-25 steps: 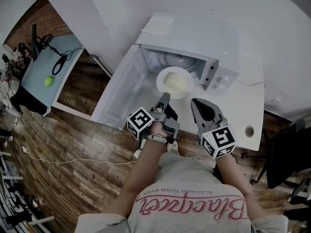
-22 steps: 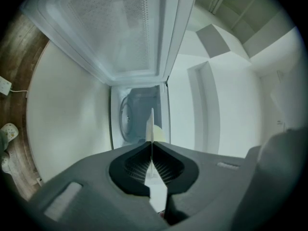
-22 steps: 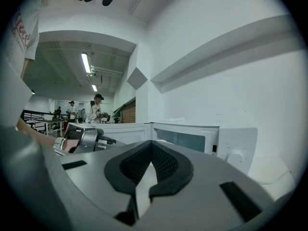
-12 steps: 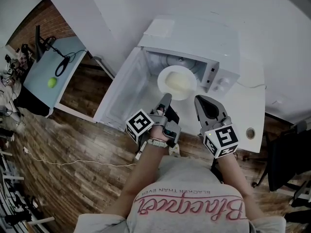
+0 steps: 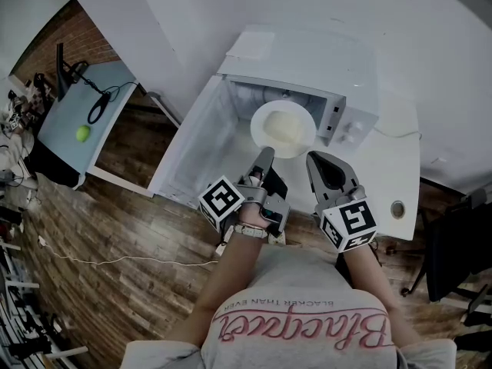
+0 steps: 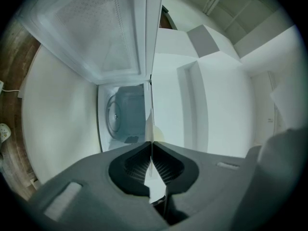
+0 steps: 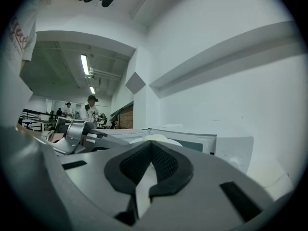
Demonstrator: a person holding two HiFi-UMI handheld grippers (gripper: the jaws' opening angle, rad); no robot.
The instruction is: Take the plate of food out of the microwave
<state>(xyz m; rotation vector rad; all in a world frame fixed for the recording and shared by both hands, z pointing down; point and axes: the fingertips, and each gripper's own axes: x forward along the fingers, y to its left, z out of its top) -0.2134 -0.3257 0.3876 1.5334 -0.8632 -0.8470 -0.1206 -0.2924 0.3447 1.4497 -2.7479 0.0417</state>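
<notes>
Plate of food (image 5: pixel 283 127) at the microwave (image 5: pixel 307 60) mouth, left gripper (image 5: pixel 264 157) pinching its 7 o'clock rim, right gripper (image 5: pixel 314 161) pressed together at 5 o'clock

A white table (image 5: pixel 388 171) stood against the wall and carried the microwave (image 5: pixel 307 60). To the microwave's right, a thin cord (image 5: pixel 400 133) lay across the top near the wall, and a round hole (image 5: pixel 397 208) sat near the front edge. Well apart to the left, a pale desk (image 5: pixel 61 141) bore a green ball (image 5: pixel 82 133), with a looped black cable (image 5: pixel 97 102) near it toward the desk's far end. Both stood on a wood floor (image 5: pixel 131 229), where a thin white wire (image 5: pixel 115 258) trailed across the boards.
</notes>
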